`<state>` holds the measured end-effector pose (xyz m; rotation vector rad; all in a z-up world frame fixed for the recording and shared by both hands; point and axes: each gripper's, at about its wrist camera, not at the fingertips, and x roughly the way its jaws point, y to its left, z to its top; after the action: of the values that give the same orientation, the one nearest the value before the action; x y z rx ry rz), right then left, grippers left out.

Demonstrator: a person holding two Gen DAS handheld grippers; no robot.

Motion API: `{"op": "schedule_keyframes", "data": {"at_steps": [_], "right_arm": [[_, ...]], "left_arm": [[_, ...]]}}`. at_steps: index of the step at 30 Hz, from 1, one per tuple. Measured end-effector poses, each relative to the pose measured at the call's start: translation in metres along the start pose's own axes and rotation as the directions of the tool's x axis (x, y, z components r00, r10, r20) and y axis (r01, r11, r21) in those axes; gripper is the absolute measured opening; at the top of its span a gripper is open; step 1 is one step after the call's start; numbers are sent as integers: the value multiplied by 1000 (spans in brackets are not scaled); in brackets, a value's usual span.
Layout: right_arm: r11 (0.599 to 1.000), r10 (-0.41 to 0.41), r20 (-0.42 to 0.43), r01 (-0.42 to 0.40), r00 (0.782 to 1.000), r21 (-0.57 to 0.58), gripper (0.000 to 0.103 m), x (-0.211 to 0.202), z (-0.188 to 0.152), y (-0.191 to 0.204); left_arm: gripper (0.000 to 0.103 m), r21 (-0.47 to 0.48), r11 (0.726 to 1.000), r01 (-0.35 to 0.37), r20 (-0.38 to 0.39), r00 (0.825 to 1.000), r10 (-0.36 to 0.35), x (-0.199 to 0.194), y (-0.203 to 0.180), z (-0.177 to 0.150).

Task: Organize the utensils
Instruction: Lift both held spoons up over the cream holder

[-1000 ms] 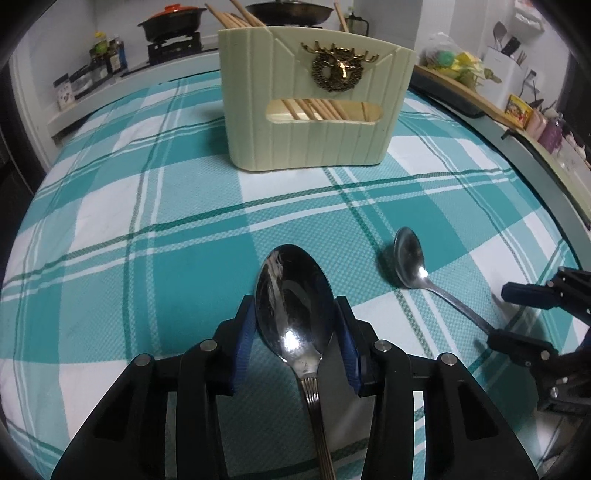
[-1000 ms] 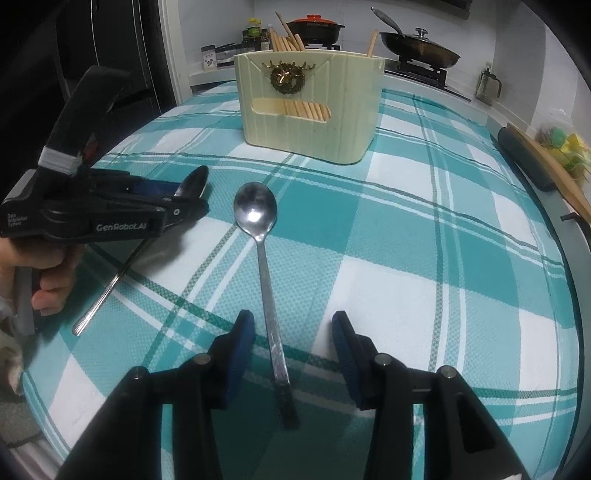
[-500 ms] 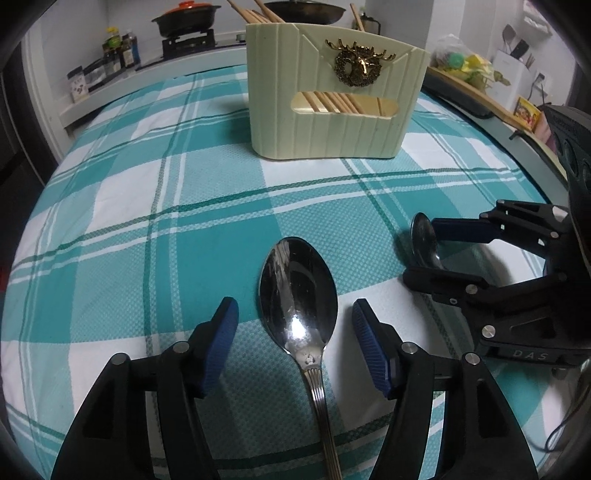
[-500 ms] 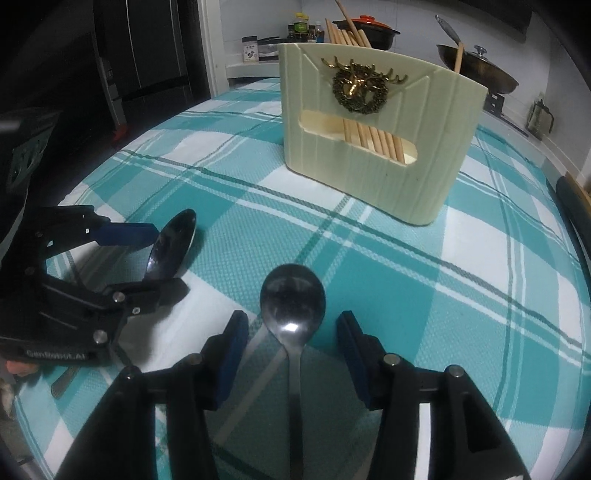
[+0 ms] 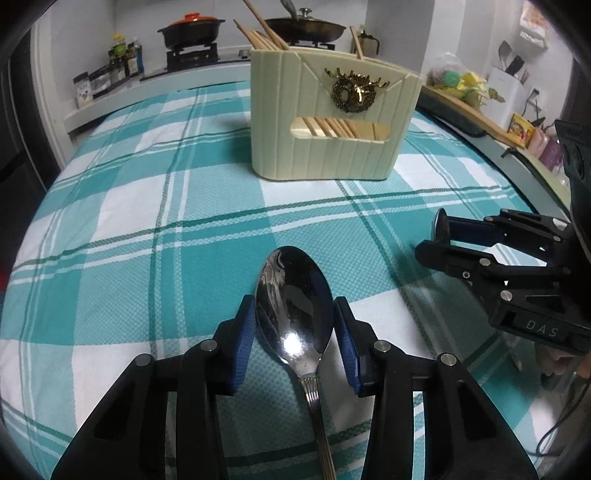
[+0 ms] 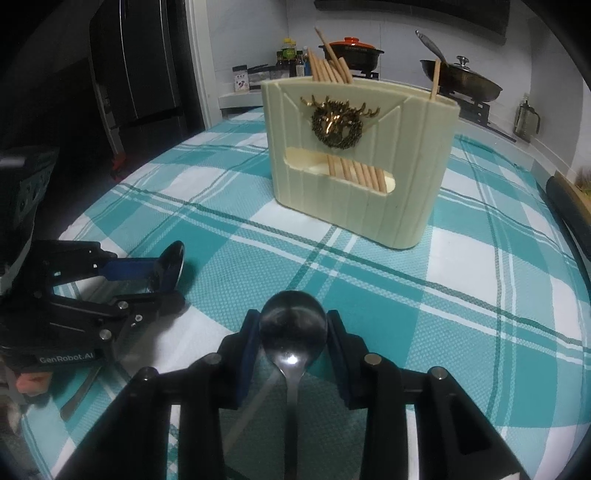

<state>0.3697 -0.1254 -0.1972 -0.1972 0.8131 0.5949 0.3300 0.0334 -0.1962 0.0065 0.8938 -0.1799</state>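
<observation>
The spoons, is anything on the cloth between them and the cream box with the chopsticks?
Nothing visible. Both grippers are closing, the left gripper around the big spoon, the right gripper around the smaller spoon. Only bare checked tablecloth lies before the cream holder.

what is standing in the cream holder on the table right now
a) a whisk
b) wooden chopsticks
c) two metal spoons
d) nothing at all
b) Wooden chopsticks stick out of the top of the cream holder and show through its front slot, while both spoons are in front of it on the cloth side, none inside it.
</observation>
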Motion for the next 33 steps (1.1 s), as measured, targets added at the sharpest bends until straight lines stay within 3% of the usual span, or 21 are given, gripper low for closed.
{"op": "schedule_keyframes", "data": {"at_steps": [16, 33], "right_arm": [[998, -21, 214, 7, 977, 65, 36, -95, 1, 6], [997, -70, 308, 52, 949, 64, 36, -141, 1, 7]], "left_arm": [[42, -3, 1000, 17, 224, 975, -16, -94, -17, -3], [42, -15, 999, 44, 323, 946, -37, -139, -21, -2]]}}
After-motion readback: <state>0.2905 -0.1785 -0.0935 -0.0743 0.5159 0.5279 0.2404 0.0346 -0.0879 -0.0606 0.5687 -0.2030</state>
